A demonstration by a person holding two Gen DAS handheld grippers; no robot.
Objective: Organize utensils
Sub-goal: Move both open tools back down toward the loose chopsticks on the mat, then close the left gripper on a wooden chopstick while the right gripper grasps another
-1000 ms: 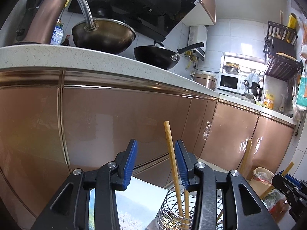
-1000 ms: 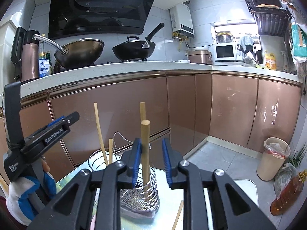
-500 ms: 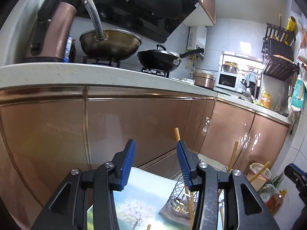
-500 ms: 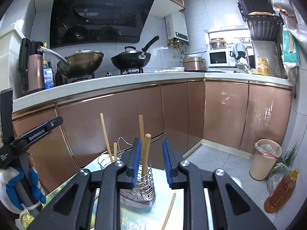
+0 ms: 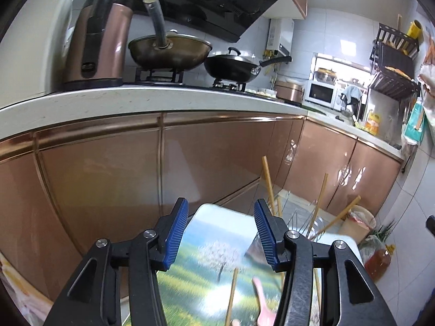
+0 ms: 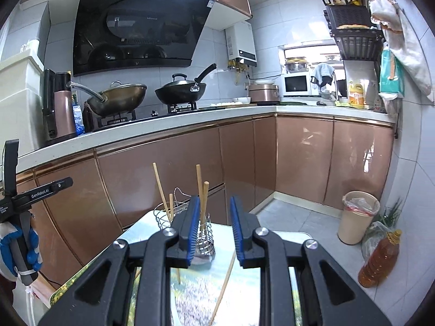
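Both my tools are released and empty: the left tool (image 5: pixel 218 233) and the right tool (image 6: pixel 212 229). A loose chopstick (image 6: pixel 223 288) lies on the tabletop (image 6: pixel 244 293) just below my right tool, its long axis pointing toward the wire holder (image 6: pixel 202 240).

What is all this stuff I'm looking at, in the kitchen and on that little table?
Wire utensil holders: two, silver, far end of the table.
Chopsticks standing in holders: at least four, wooden.
Loose chopsticks: at least two, wooden, lying on the table.
Spoon: one, pink, on the table, partly hidden.
Table: one, landscape-print top.
Woks: two, brass and black, on the stove.
Range hood: one, black.
Kettle: one, copper-pink.
Microwave: one, white.
Bin: one, beige, on the floor.
Oil bottle: one, amber, on the floor.
Left gripper: blue pads, open, empty.
Right gripper: blue pads, open, empty.
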